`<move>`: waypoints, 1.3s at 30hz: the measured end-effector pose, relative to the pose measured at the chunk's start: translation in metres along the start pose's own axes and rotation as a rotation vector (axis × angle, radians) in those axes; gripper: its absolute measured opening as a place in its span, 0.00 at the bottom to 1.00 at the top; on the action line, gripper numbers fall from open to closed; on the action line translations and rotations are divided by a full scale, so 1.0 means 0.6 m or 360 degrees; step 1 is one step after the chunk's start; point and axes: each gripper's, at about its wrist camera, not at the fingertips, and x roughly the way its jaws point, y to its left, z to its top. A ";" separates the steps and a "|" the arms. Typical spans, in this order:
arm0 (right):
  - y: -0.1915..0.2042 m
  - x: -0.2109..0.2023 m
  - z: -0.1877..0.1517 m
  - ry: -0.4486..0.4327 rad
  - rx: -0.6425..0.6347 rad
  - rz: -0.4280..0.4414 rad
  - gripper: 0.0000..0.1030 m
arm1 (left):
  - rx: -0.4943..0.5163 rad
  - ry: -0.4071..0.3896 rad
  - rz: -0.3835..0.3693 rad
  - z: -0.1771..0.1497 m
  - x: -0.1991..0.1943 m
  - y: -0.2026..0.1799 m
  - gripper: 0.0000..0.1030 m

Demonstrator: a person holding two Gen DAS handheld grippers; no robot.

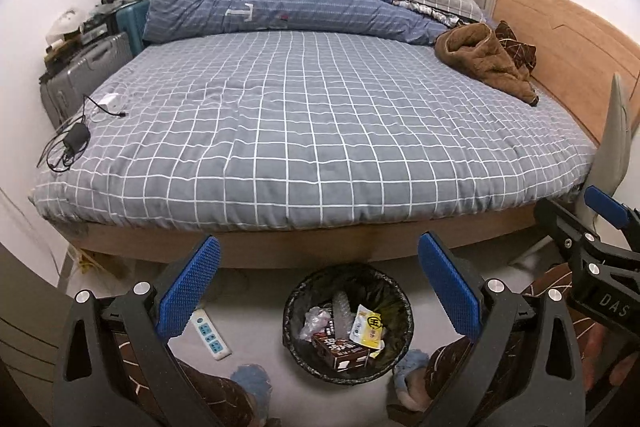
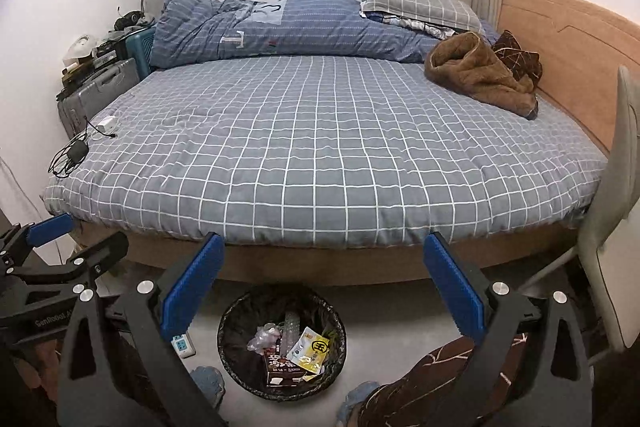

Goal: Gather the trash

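A black mesh trash bin (image 1: pixel 296 301) stands on the floor below the foot of the bed, also in the right wrist view (image 2: pixel 236 319). In it lie a yellow snack packet (image 1: pixel 366 327), a brown carton (image 1: pixel 340 349) and crumpled clear plastic (image 1: pixel 316 321). My left gripper (image 1: pixel 320 287) is open and empty, above the bin. My right gripper (image 2: pixel 324 287) is open and empty, above and slightly right of the bin. Each gripper shows at the edge of the other's view.
A bed with a grey checked cover (image 1: pixel 320 131) fills the room. On it lie a brown garment (image 1: pixel 480 59), a charger with black cables (image 1: pixel 76 139) and a folded blue duvet (image 1: pixel 280 3). Suitcases (image 1: pixel 84 75) stand at left, a white chair (image 2: pixel 616 207) at right, a power strip (image 1: pixel 210 333) on the floor.
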 end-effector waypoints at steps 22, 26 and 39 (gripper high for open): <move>0.005 0.022 -0.004 0.0050 -0.0011 0.0015 0.93 | -0.0017 0.0016 0.0017 -0.003 0.013 0.016 0.94; 0.008 0.025 -0.006 0.0044 -0.0022 0.0008 0.93 | -0.0025 0.0024 0.0013 -0.004 0.017 0.020 0.94; 0.012 0.034 -0.016 0.0066 -0.0035 0.0009 0.93 | -0.0037 0.0025 0.0060 -0.015 0.024 0.020 0.94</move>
